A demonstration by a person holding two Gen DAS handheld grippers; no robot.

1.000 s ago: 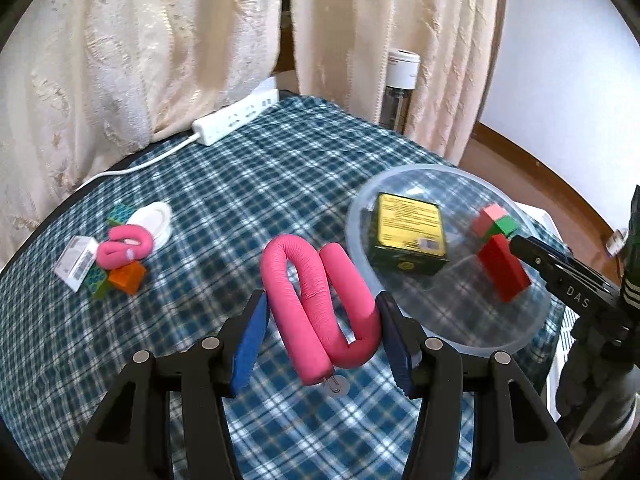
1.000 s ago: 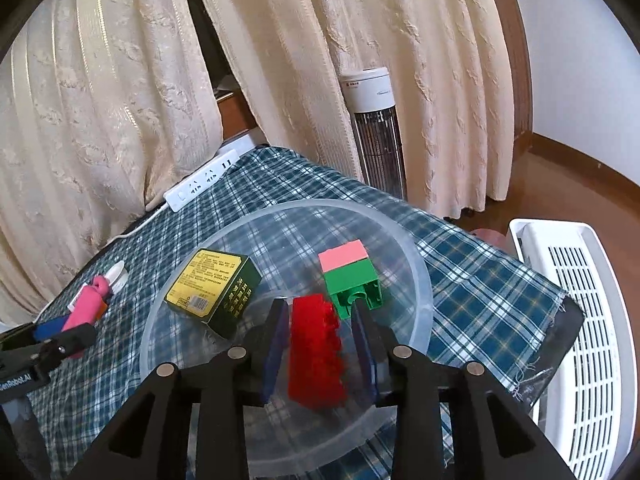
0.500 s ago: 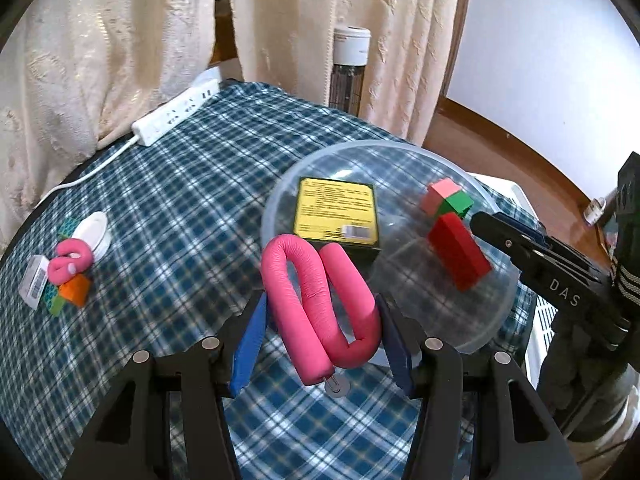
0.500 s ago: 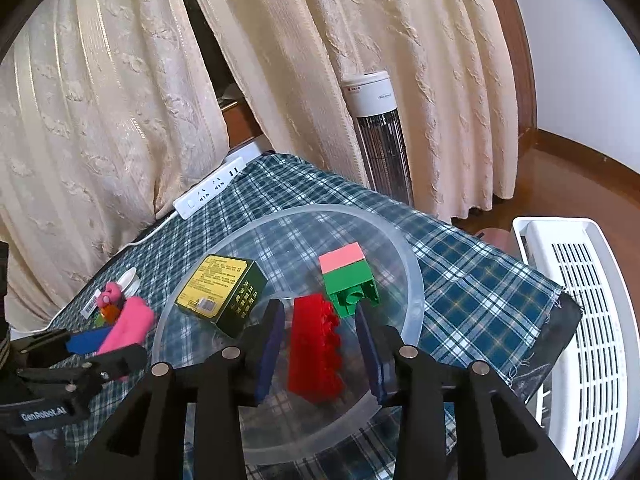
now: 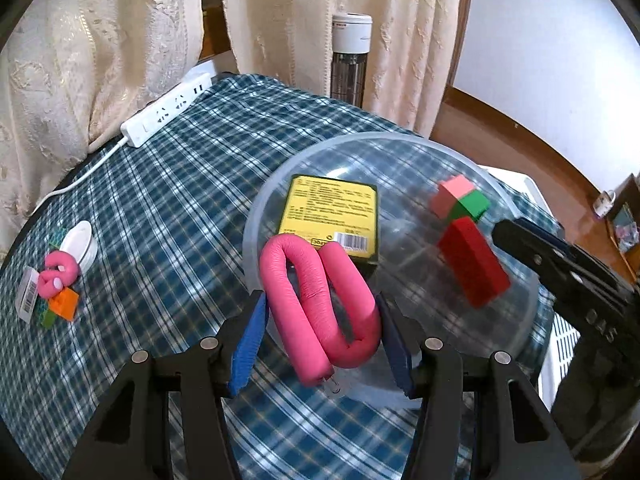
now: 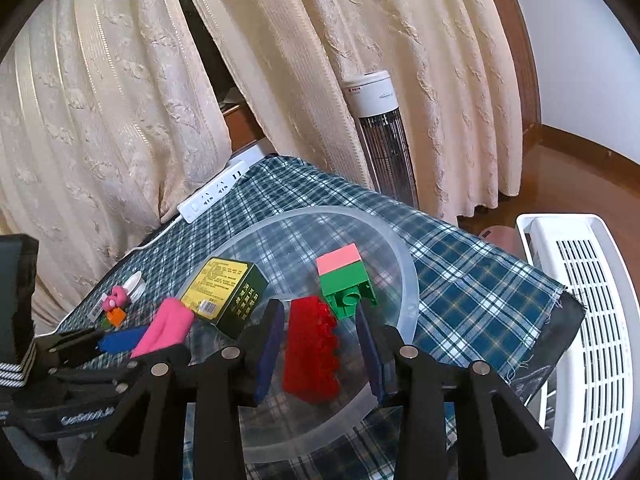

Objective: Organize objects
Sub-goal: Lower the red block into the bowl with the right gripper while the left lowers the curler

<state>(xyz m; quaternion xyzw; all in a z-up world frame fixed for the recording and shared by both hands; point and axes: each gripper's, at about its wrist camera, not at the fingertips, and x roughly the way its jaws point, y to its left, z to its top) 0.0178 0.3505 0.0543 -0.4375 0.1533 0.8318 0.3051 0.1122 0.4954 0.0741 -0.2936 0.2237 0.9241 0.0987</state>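
Two grippers: your left gripper (image 5: pixel 320 340) clamps the pink foam roller (image 5: pixel 316 308) above the clear bowl (image 5: pixel 400 140) rim, ready to drop; your right gripper (image 6: pixel 320 344) stands open around the red brick (image 6: pixel 310 352).

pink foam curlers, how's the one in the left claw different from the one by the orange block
The held pink curler is the larger, folded into long loops and clamped in the left claw beside the clear bowl. The small pink curler is coiled tight, lying on the tablecloth. Both are pink foam.

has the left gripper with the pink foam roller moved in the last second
Yes. The left gripper, shut on the pink foam roller, has moved right toward the clear bowl; the roller now overlaps the bowl's near rim.
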